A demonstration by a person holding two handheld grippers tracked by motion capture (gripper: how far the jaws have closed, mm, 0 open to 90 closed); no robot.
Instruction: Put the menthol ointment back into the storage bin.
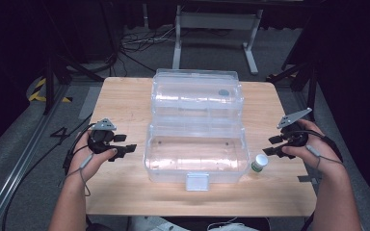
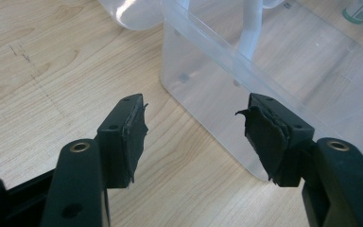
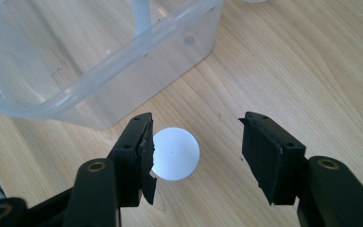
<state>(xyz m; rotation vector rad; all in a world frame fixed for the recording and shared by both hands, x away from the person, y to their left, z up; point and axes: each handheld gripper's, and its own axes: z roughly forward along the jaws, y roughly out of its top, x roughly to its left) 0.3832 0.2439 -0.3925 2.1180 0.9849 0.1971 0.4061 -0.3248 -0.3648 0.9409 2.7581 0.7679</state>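
Bottle (image 1: 259, 162), small and white-capped, stands upright on the wooden table (image 1: 125, 96), just beside the near right corner of the clear plastic box (image 1: 196, 159), whose lid lies open. Above the bottle, the right gripper (image 3: 196, 142) hangs with jaws spread, touching nothing. Left of the box, the left gripper (image 2: 194, 125) is likewise released.

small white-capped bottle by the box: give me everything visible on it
The small bottle stands upright on the wooden table, just off the near right corner of the open clear plastic box; whether they touch cannot be told. It has a round, plain white cap and a green-and-white body, seemingly plastic; the label is too small to read. The cap is on. The right tongs hang open above it, the cap showing next to one jaw, nothing gripping it.
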